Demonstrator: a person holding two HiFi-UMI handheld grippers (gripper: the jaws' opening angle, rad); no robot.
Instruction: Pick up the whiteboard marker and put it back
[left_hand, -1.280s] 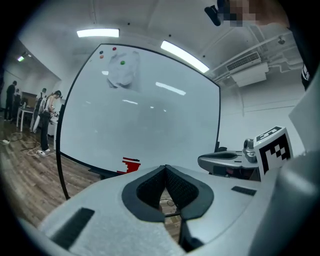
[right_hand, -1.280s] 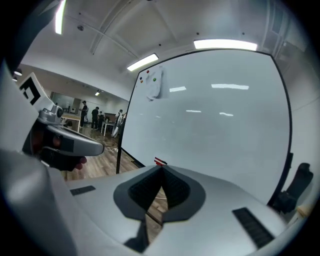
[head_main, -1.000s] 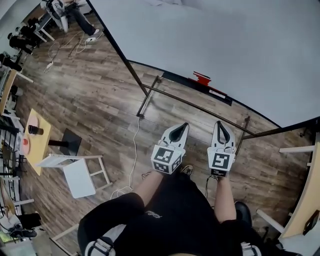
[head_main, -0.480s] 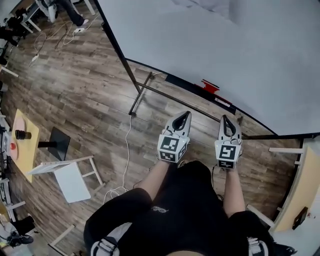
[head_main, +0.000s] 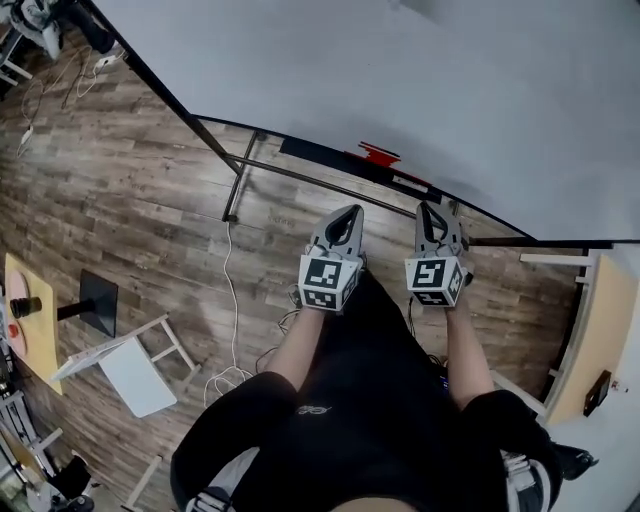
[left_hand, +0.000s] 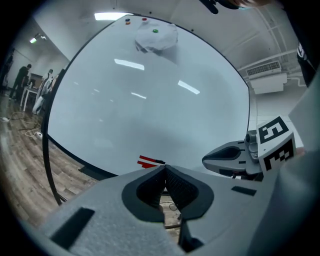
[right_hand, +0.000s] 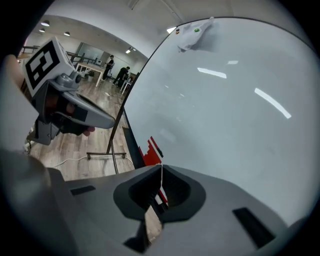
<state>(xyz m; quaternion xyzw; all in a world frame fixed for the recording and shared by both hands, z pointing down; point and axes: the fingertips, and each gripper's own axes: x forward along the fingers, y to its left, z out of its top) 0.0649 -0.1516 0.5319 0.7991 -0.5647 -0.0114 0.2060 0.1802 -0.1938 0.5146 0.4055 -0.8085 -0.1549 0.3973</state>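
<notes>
A person (head_main: 370, 400) stands on a brown wooden plank floor (head_main: 140, 210), facing a large white whiteboard (head_main: 420, 70) on a black metal stand (head_main: 236, 180). The left gripper (head_main: 347, 212) and the right gripper (head_main: 430, 208) are held side by side, each with its jaws pressed together and nothing between them. The red whiteboard marker (head_main: 378, 153) lies on the board's black tray (head_main: 310, 152), near both grippers but apart from them.

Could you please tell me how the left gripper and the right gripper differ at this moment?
In the head view the left gripper leans to the right, while the right gripper points almost straight at the whiteboard. The left gripper's cube bears a different square pattern from the right gripper's cube. Both are shut and empty, with the red marker ahead of them at the whiteboard's foot.
</notes>
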